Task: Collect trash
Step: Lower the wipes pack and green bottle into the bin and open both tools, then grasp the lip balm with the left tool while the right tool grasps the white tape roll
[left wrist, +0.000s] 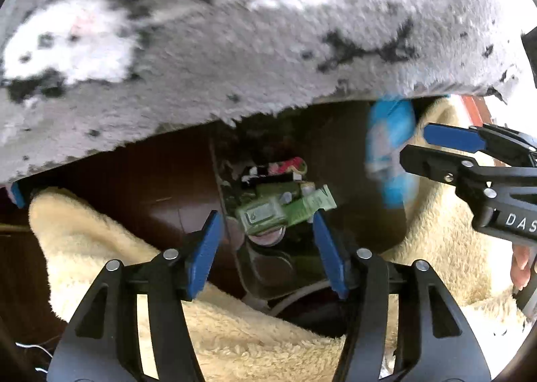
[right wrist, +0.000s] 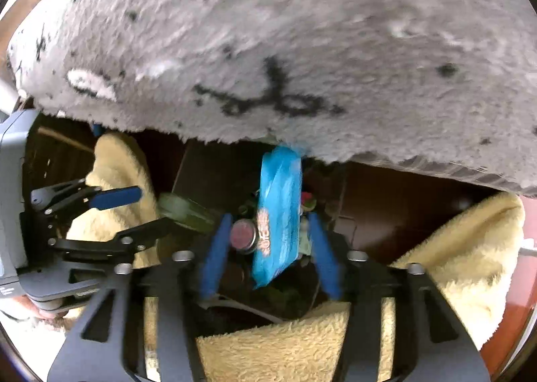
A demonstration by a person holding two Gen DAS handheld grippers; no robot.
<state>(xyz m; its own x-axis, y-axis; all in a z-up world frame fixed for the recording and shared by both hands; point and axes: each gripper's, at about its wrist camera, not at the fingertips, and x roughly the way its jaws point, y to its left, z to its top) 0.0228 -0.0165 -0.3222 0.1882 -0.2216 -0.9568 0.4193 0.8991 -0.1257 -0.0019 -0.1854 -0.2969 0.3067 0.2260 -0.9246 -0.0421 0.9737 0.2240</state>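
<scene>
trash dropping into the bin — both tools parted, gripping nothing
left tool (left wrist: 266,249) over green carton (left wrist: 285,211); right tool (right wrist: 266,256) around loose blue wrapper (right wrist: 277,217); remaining trash unseen.

1. You have a shaggy grey pile rug (left wrist: 235,30), matt and rough.
2. The cream cloth (left wrist: 110,248) round the opening looks like fleecy terry, soft and matt.
3. Your blue wrapper (right wrist: 280,211) is glossy, crinkled plastic film.
4. The green carton (left wrist: 285,211) looks like printed card.
5. Your left gripper (left wrist: 265,248) has matt black plastic arms, blue pads and shiny metal pins.
</scene>
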